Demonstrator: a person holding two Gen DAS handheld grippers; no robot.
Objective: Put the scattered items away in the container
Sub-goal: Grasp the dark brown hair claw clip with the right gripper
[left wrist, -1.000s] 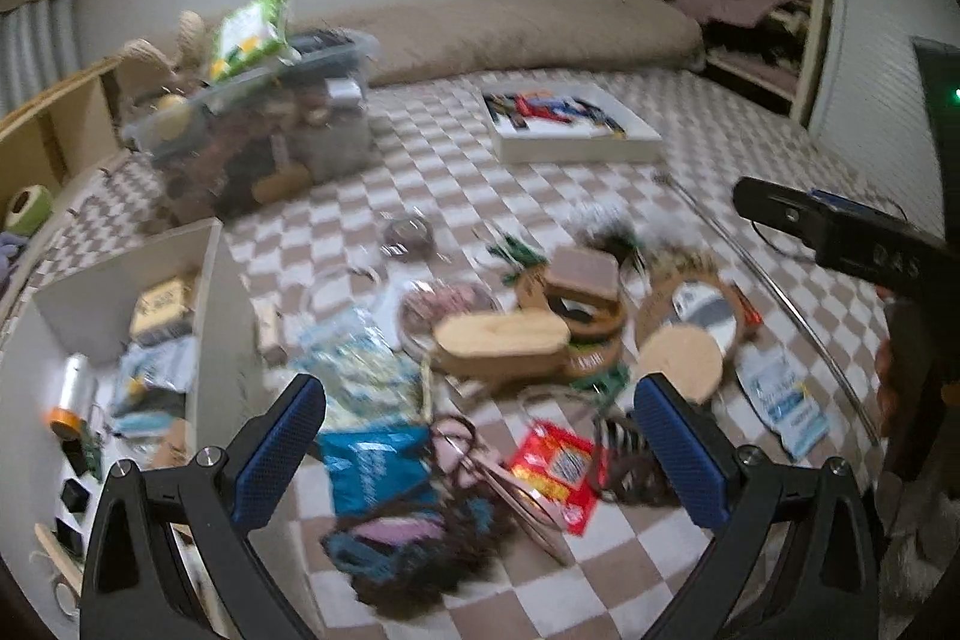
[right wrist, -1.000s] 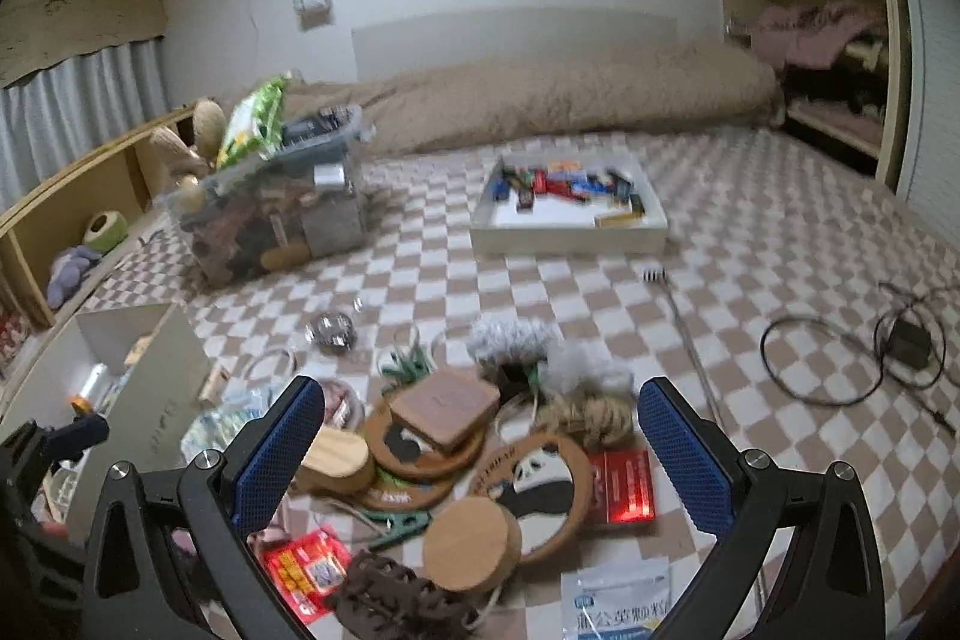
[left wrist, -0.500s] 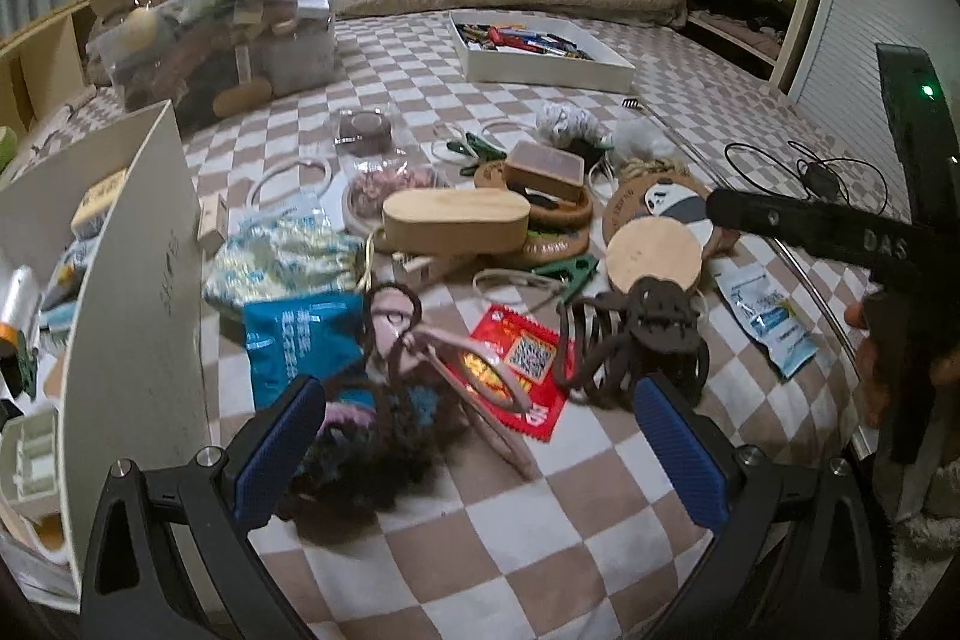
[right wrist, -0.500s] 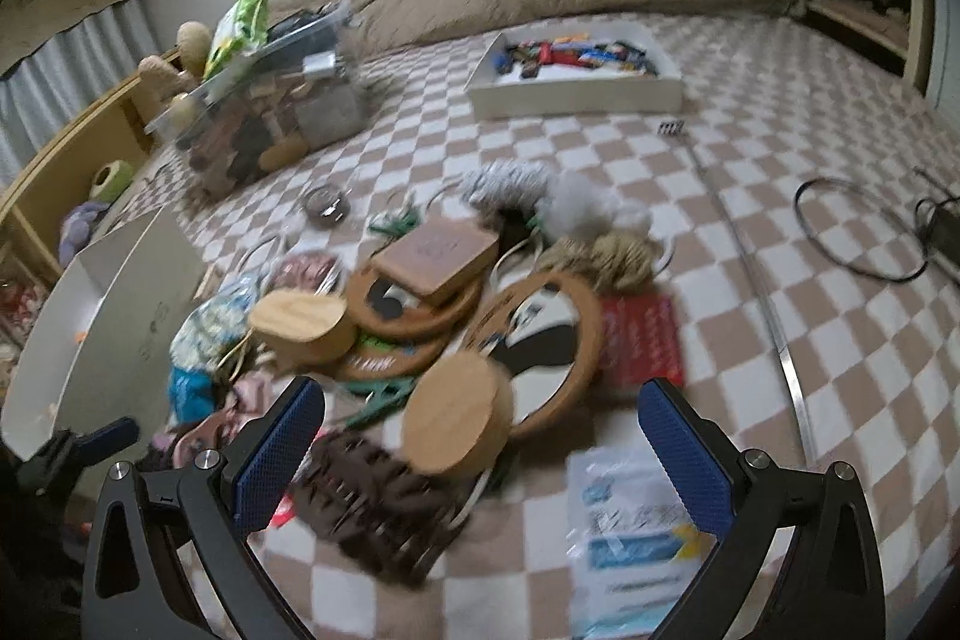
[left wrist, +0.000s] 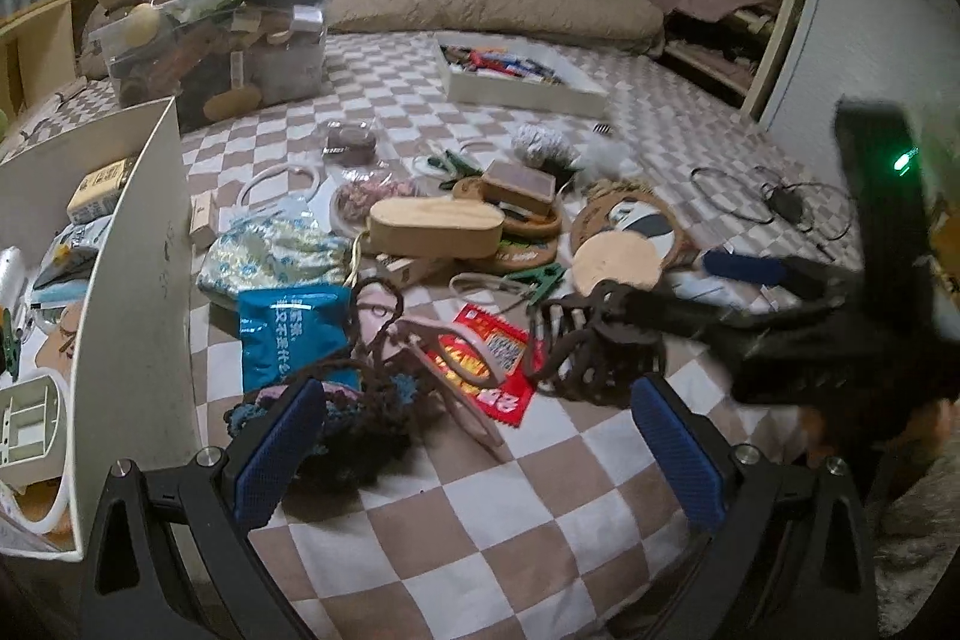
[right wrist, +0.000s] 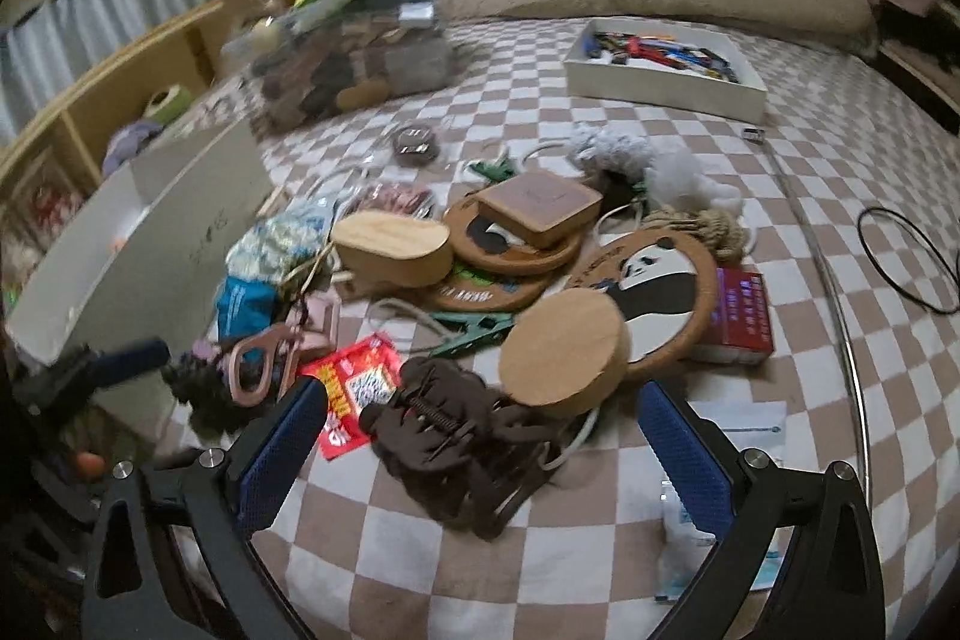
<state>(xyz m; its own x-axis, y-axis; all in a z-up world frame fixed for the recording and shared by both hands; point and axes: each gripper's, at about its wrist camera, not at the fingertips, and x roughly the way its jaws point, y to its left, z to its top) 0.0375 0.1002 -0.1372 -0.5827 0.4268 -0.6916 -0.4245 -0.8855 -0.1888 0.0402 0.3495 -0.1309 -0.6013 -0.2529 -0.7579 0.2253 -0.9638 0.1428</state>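
Right wrist: hair claw (right wrist: 456, 436) between tongs (right wrist: 483, 451).

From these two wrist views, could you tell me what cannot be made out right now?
- White container: left wrist view, its contents are cut off by the frame edge.
- Blue packet: left wrist view, print too small to read.
- Left gripper: right wrist view, blurred.
- White sachet: right wrist view, partly behind the right gripper.

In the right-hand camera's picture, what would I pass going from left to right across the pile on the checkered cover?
White box wall → blue packet → red snack packet → brown claw hair clip → round wooden lid → red box → black cable loop.
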